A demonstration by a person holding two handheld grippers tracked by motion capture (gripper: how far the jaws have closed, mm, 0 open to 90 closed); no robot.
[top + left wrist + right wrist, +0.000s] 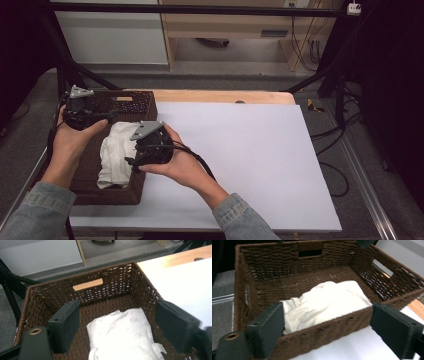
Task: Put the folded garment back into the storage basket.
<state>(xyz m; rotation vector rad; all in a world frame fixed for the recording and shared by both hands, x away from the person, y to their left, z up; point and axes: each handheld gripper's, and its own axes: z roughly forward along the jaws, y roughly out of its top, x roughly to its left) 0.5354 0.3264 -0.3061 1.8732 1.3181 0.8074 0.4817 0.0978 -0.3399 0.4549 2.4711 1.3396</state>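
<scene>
Right gripper (134, 161), held in the person's right hand at the near-right rim of the basket (145, 107): jaws stand wide apart with nothing between them. In the right gripper view the cloth (325, 302) lies ahead of and below the jaws, just past the near wall of the basket, so this gripper is the nearer of the two to it.

Cloth (116, 154): a white, crumpled, loosely folded piece lying on the basket floor, towards the right wall. Its long axis runs near to far along the basket's length. No gripper touches it.

Left gripper (80, 111), held over the far-left corner of the basket: jaws likewise wide, empty. In the left gripper view the cloth (125, 336) sits below and between the two pads, well clear of them, with the far wall and its handle slot beyond.

Basket: brown woven, rectangular, at the left edge of the white tabletop (250, 150). Contents: the cloth alone. In my judgement the placing is done.
</scene>
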